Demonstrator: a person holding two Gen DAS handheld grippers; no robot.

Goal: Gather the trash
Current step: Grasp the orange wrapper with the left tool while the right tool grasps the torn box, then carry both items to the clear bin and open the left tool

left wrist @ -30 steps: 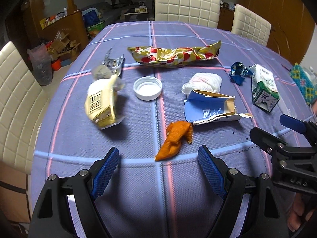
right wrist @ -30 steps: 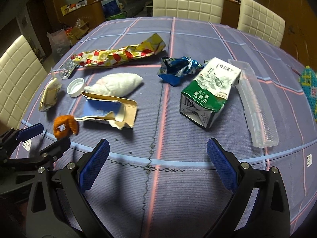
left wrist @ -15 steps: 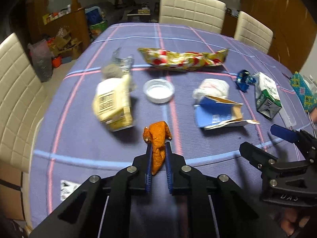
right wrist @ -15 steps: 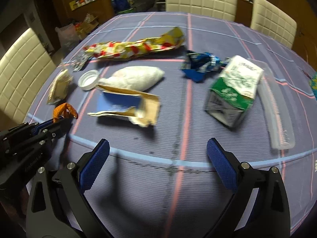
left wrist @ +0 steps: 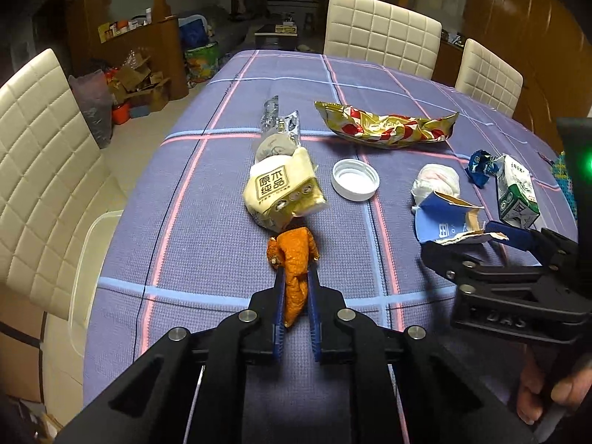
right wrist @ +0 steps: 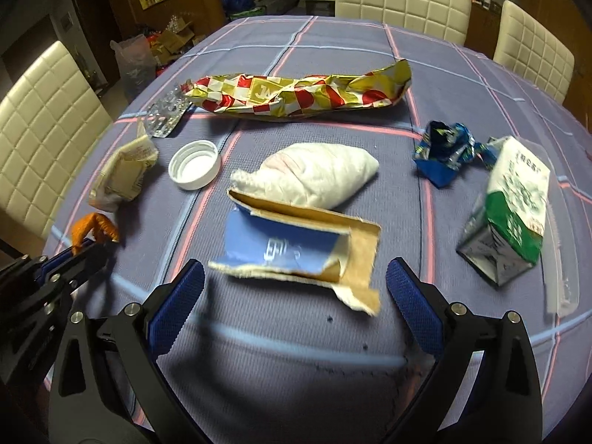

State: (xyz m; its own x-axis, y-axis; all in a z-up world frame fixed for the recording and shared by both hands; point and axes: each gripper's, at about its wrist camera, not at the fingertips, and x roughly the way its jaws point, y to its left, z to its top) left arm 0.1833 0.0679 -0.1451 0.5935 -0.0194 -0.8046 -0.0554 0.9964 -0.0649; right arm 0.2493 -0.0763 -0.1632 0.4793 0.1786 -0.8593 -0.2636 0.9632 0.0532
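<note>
On the purple checked tablecloth (left wrist: 207,222), the left gripper (left wrist: 295,288) is clamped on an orange peel (left wrist: 294,259), whose curled end sticks out past the blue pads. Just beyond it lies a yellow packet (left wrist: 283,192), with a white cap (left wrist: 355,179) (open side up, nothing visible inside) to its right. The right gripper (right wrist: 294,288) hangs with jaws spread wide, holding nothing, either side of a torn blue cardboard box (right wrist: 299,255) that lies flattened open. Behind the box rests a white tied bag (right wrist: 314,175); a green-and-white carton (right wrist: 510,211) lies on its side to the right, against a clear plastic tray (right wrist: 562,285). Farther back stretch a red-and-gold wrapper (right wrist: 296,92) and a crumpled blue foil (right wrist: 447,148).
</note>
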